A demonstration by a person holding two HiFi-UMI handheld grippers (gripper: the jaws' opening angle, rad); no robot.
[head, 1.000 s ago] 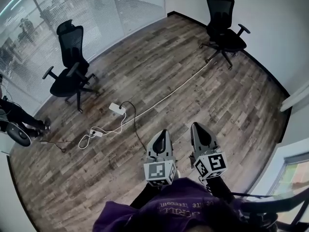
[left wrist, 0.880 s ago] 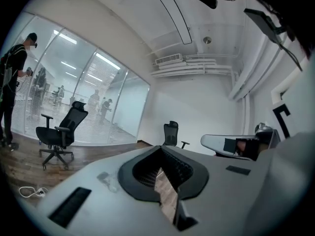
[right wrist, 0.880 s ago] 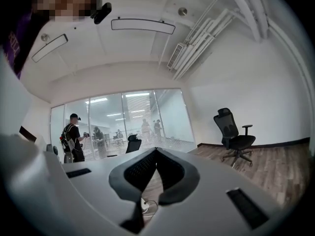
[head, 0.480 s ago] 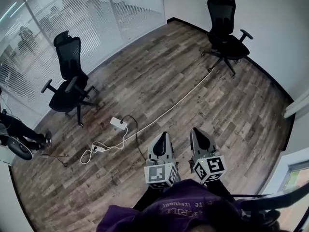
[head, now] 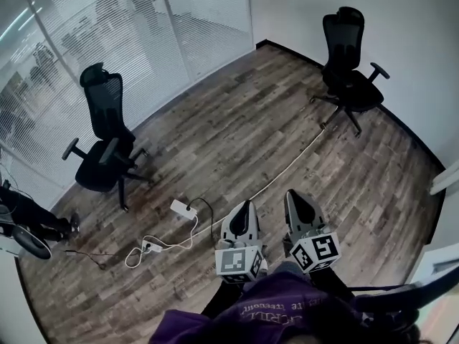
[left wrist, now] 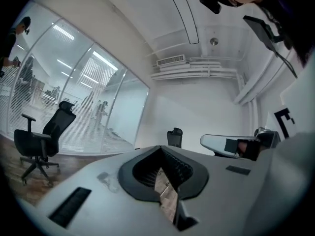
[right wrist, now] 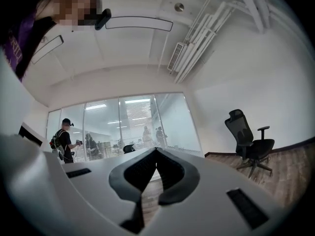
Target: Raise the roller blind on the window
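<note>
No roller blind shows in any view. In the head view my left gripper (head: 244, 205) and right gripper (head: 294, 194) are held side by side in front of my purple-clad body, level over the wooden floor. In the left gripper view the left gripper (left wrist: 160, 147) has its jaw tips together with nothing between them. The right gripper (right wrist: 156, 149) is shut and empty too. A glass wall with slatted blinds (head: 107, 34) runs along the far left. A white frame (head: 446, 180) shows at the right edge.
One black office chair (head: 104, 142) stands at the left by the glass, another (head: 351, 63) at the far right by the white wall. A white power strip (head: 183, 208) and a long cable (head: 287, 170) lie on the floor. A person's legs (head: 29, 217) show at the left edge.
The room has shifted in the head view: the left chair and the power strip have slid down the picture, the right chair to the right. Both grippers stay side by side and shut.
</note>
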